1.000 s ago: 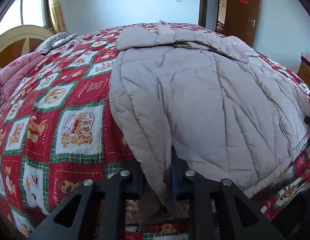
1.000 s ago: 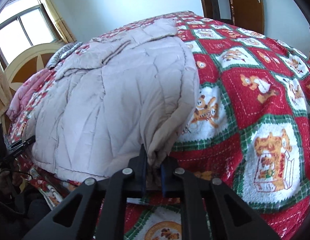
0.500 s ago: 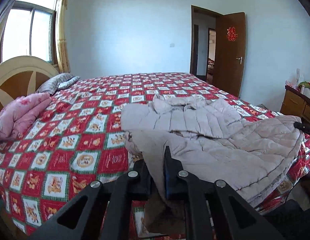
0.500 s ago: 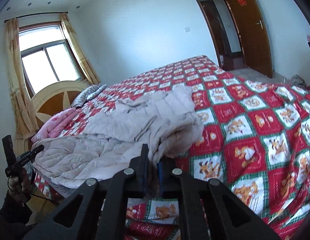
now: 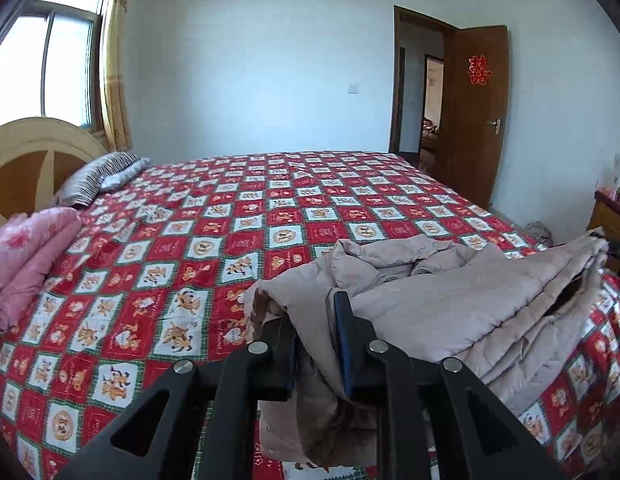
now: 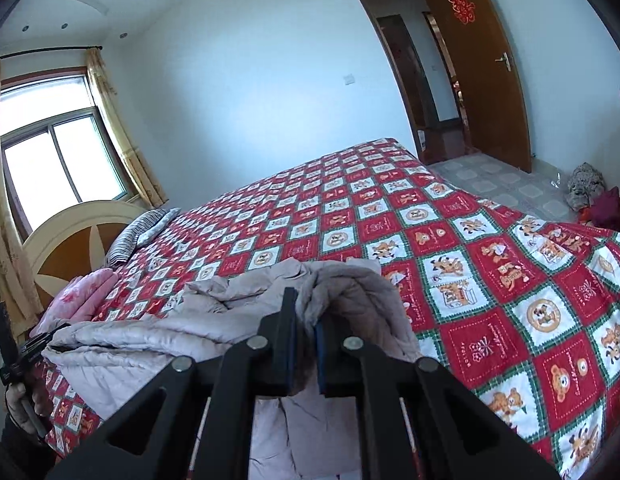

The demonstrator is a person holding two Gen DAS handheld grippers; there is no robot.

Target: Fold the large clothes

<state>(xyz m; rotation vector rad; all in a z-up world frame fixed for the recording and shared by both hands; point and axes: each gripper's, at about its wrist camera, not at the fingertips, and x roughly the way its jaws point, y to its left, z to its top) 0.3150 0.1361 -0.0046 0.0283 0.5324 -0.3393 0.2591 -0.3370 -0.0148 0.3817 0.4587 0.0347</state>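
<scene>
Both tongs are up off the bed with the padded coat [image 5: 449, 304] slung between them: the left tongs [image 5: 314, 344] have their jaws closed most of the way on a thick wad of the near hem, and the right tongs [image 6: 306, 344] are pinched almost together on the other near corner. The rest of the beige coat slumps in loose layers on the near edge of the bed [image 6: 489, 264], its collar end bunched toward the far side and one flank spilling over the near right edge. Here is the worry: that puffy quilting is slippery and bulky, so a thin bite could let the hem slide out on either side, dropping one corner and skewing the fold. The two corners may also land uneven if one side leads, leaving a crooked crease. The heaped folds underneath may trap a sleeve, so the coat could end lumpy. And the overhanging flank's weight could drag the whole garment toward the floor if the grip slackens.
</scene>
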